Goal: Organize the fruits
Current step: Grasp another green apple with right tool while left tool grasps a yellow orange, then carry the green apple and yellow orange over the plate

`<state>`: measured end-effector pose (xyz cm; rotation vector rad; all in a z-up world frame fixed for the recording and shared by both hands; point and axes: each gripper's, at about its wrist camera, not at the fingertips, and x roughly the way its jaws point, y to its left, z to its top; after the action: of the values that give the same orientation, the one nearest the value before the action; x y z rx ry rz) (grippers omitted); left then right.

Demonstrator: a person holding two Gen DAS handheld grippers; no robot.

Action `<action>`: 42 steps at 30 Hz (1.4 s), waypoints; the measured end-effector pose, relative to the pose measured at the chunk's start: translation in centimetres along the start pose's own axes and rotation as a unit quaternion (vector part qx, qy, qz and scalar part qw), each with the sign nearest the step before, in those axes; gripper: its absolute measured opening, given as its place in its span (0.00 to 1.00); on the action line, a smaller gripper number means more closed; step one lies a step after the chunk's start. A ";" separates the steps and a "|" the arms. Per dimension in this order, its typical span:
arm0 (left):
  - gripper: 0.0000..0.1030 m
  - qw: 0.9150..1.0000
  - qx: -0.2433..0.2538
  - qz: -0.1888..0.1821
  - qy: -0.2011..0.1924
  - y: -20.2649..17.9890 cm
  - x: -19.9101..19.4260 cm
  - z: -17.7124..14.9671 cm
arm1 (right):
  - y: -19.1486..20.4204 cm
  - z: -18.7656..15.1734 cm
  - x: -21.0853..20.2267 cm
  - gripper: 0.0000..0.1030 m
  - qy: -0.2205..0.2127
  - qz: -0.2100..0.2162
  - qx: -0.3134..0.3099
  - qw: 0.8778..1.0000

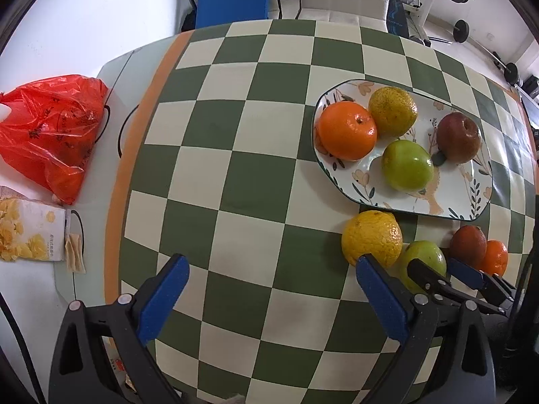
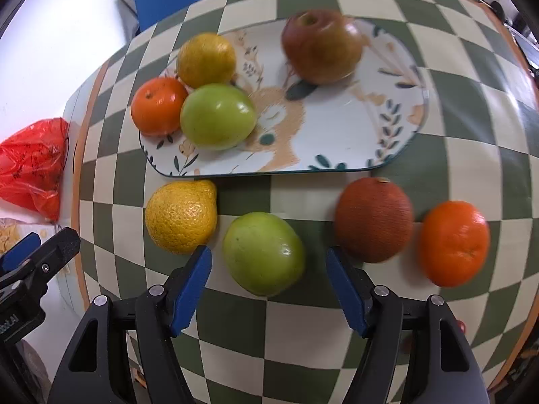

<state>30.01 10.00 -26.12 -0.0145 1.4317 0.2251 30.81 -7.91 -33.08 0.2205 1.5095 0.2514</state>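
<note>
Left wrist view: the left gripper (image 1: pixel 271 298) points down at the checkered cloth (image 1: pixel 235 155) with its blue pads spread wide and nothing between them but bare squares. Its right pad (image 1: pixel 380 298) sits just in front of the yellow citrus (image 1: pixel 370 237), which lies on the cloth below the plate (image 1: pixel 448 198); whether pad and fruit touch I cannot tell. On the plate lie an orange (image 1: pixel 347 130), a yellow-green citrus (image 1: pixel 392 111), a green apple (image 1: pixel 407 165) and a red apple (image 1: pixel 458 137). Off the plate, in a row to the right of the yellow citrus, are a second green apple (image 1: pixel 425 256), a brown fruit (image 1: pixel 468 245) and a small orange (image 1: pixel 496 257). The right gripper (image 1: pixel 438 274) reaches in over that second apple. A red bag (image 1: pixel 50 134) and a snack box (image 1: pixel 32 232) lie at the left, off the cloth.

Right wrist view: the right gripper (image 2: pixel 268 286) hangs over the loose green apple (image 2: pixel 263 252), its pads partly open on either side of it. The left pad (image 2: pixel 190 291) and right pad (image 2: pixel 345 291) both stand clear of the apple's skin, so nothing is gripped. The yellow citrus (image 2: pixel 182 217) lies just left of the apple, the brown fruit (image 2: pixel 374 220) and the small orange (image 2: pixel 454 242) to the right. Beyond them is the plate (image 2: pixel 337 141) with the four fruits. The left gripper's tip shows at the left edge.
</note>
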 end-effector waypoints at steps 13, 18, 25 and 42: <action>0.99 0.994 0.072 -0.057 0.064 -4.1 4.1 2.2 | 0.7 -1.2 3.2 0.61 0.021 -0.027 -0.029 0.999; 0.99 0.984 0.131 -0.079 0.087 -7.6 5.4 2.3 | -1.6 -3.6 3.2 0.61 0.032 -0.031 -0.006 0.999; 0.66 0.970 0.214 -0.053 0.100 -11.8 7.2 1.9 | -2.2 -4.1 3.2 0.61 0.033 -0.025 0.018 0.999; 0.58 0.981 0.136 -0.085 0.111 -7.4 6.6 -5.0 | -4.1 -5.7 2.6 0.61 0.054 -0.022 -0.001 0.998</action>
<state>27.12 3.03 -34.25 0.0639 1.6647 -0.1192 25.30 -11.09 -37.06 0.1746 1.6195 0.2317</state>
